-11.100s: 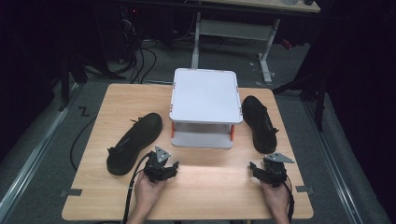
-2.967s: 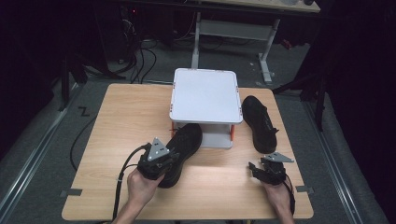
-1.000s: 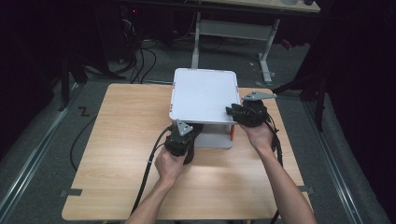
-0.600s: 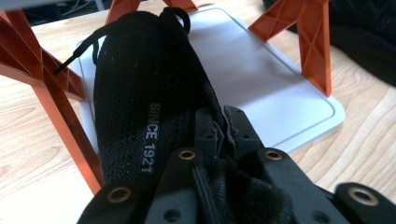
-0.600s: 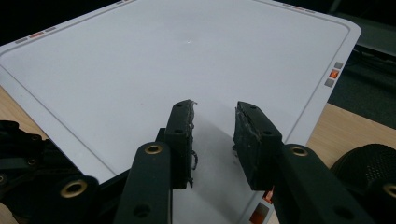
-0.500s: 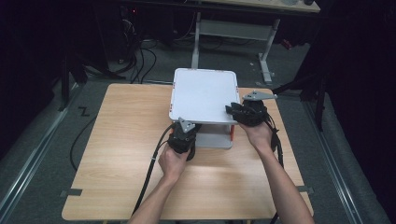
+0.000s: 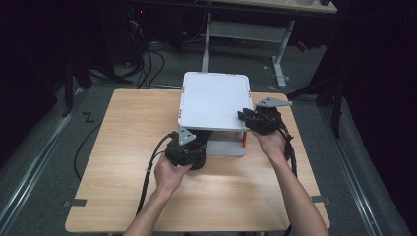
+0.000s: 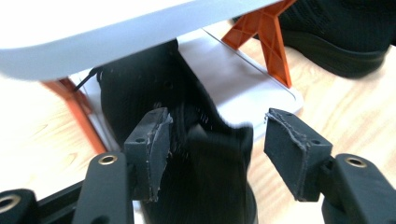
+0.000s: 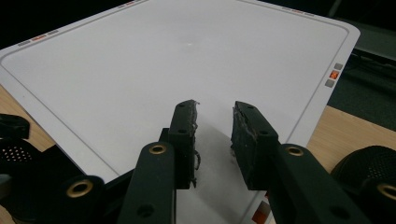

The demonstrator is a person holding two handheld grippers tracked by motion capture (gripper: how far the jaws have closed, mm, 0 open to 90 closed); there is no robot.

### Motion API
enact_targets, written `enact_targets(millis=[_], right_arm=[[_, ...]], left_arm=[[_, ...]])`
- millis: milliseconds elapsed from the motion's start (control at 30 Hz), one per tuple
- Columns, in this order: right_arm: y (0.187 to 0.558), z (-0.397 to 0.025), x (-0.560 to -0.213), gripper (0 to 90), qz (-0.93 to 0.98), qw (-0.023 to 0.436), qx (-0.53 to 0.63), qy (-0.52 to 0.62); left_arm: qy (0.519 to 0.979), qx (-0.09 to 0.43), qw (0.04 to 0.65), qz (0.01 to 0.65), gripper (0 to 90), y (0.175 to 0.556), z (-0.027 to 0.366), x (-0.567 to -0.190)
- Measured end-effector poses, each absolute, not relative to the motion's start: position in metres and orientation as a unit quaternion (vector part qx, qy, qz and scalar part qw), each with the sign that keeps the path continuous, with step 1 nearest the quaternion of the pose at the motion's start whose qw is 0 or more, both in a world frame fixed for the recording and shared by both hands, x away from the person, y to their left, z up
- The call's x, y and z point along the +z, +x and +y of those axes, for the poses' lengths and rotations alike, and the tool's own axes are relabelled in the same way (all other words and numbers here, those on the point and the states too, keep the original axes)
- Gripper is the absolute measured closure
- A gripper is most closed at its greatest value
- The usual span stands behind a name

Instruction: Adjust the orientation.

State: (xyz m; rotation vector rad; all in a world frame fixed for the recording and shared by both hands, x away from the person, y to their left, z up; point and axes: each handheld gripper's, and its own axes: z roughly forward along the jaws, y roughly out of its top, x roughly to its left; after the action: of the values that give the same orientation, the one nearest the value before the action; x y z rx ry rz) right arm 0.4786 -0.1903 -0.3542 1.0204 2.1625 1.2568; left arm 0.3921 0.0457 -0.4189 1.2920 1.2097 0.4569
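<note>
High view: left claw (image 7: 194, 146) sits at the front of the white 2-tier plastic shoe rack with orange struts (image 7: 214, 100), near its left front corner, on the light wooden worktop (image 7: 118, 147); right claw (image 7: 244, 117) rests at the rack's right front corner, over the top panel. From up here the black knit shoe (image 7: 198, 162) is mostly hidden by the left claw and the top shelf (just a dark bit below the claw).

Left claw view fills that in: the black shoe (image 8: 187, 154) lies with its front end on the rack's lower white shelf, under the top panel, heel end sticking out over the shelf edge toward the camera. Left claw (image 8: 215, 149) is open, jaws wide on either side of the heel; whether the left pad touches the fabric, cannot tell; the right pad is clear. A second black knit shoe (image 8: 345, 37) lies on the worktop beyond the orange strut (image 8: 266, 42), just beside the rack.

Right claw view: right claw (image 9: 214, 126) is partly open with nothing between the jaws, hovering low over the bare white top panel (image 9: 163, 60), near its corner edge. The second shoe (image 9: 369, 163) shows at lower right.

Room: worktop is bare left and in front of the rack.
</note>
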Motion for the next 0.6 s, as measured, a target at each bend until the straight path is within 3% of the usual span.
enact_targets(millis=[333, 600], right_arm=[[0.478, -0.19, -0.354, 69.9, 0.781, 0.219, 0.452, 0.37], [0.478, -0.19, -0.353, 71.6, 0.785, 0.219, 0.45, 0.364]], left_arm=[[0.614, 0.179, 0.575, 0.51, 45.6, 0.385, 0.048, -0.43], [0.622, 0.191, 0.552, 0.521, 69.8, 0.397, 0.038, -0.438]])
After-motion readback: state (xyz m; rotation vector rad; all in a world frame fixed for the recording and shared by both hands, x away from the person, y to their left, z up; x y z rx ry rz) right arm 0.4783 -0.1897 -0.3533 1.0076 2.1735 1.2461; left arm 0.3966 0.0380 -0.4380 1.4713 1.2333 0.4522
